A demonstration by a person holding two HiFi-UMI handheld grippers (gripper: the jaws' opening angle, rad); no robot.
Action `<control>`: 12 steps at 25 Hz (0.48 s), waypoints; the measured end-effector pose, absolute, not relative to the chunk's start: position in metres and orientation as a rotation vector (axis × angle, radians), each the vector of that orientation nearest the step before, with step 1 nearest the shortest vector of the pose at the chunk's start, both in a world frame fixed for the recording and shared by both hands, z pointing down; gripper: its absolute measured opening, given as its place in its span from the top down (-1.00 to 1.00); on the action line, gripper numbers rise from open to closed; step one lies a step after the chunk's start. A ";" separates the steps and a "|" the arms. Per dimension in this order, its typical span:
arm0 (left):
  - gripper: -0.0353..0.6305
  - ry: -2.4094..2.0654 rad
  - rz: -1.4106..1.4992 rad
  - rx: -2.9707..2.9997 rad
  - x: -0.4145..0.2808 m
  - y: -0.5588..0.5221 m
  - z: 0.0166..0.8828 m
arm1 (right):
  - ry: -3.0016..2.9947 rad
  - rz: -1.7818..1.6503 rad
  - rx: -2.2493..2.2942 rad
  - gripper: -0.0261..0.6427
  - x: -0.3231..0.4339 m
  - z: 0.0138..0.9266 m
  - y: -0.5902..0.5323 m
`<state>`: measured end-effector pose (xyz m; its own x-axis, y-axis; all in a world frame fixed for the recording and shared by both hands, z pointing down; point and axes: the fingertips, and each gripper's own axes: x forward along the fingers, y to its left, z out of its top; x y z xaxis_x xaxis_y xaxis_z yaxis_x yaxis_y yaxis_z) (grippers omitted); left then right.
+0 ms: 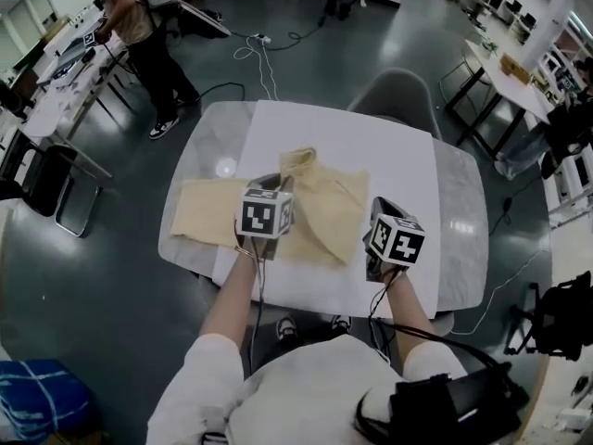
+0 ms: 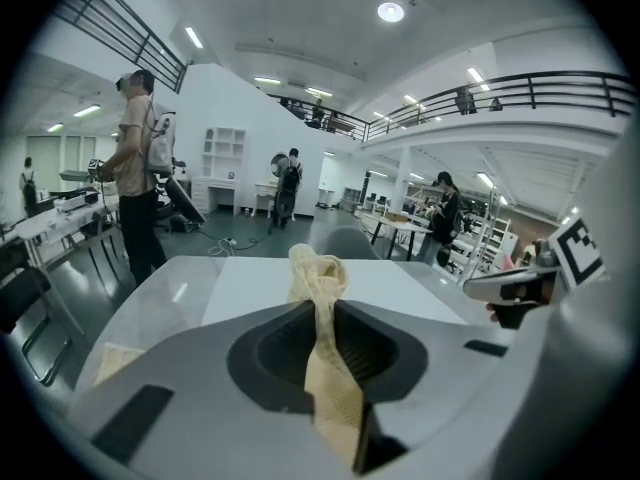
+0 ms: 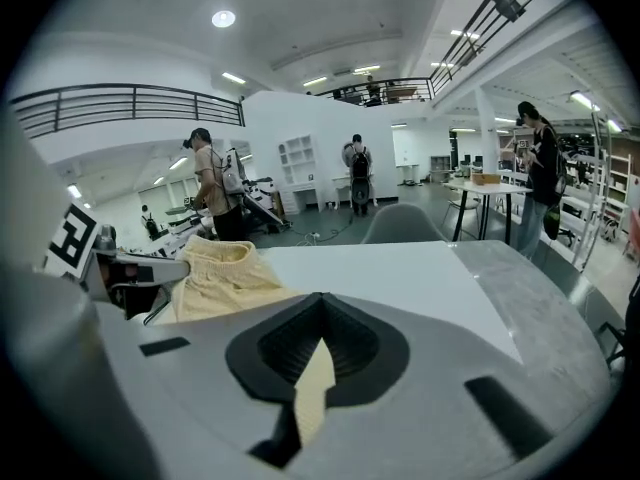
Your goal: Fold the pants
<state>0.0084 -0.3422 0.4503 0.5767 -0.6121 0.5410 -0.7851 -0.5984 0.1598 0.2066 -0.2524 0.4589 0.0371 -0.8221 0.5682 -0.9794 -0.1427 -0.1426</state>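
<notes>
The pale yellow pants (image 1: 320, 213) lie on a white sheet (image 1: 389, 156) spread across the grey counter (image 1: 460, 221), towards the sheet's near left part. 1 leg stretches flat to the left, past the sheet's edge onto the bare counter, while the waistband end points away from the person and the cloth beside it is doubled over in a slanting fold.

The left tongs (image 1: 276, 189) are clamped on a bunched ridge of the pants: in the left gripper view the cloth (image 2: 318, 268) rises out from between the 2 closed jaws of the left tongs (image 2: 320, 313) and hangs down in front of them. The right tongs (image 1: 382, 213) are pinched on a thin edge of the same fabric; in the right gripper view a narrow yellow strip sits between the jaws of the right tongs (image 3: 318, 346), with the rest of the pants (image 3: 222, 280) off to the left on the sheet.

A grey chair (image 1: 394, 91) stands at the counter's far side. A person (image 1: 139, 26) stands on the floor at the upper left, near a white cable (image 1: 259, 54)
</notes>
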 end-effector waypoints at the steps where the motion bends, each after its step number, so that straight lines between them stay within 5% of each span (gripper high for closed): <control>1: 0.73 -1.152 0.612 2.408 -0.006 -0.347 0.453 | -1.850 0.780 2.014 0.94 0.196 0.460 -0.259; 12: 0.73 -1.290 0.512 2.331 -0.124 -0.384 0.454 | -1.888 0.809 1.915 0.94 0.110 0.487 -0.303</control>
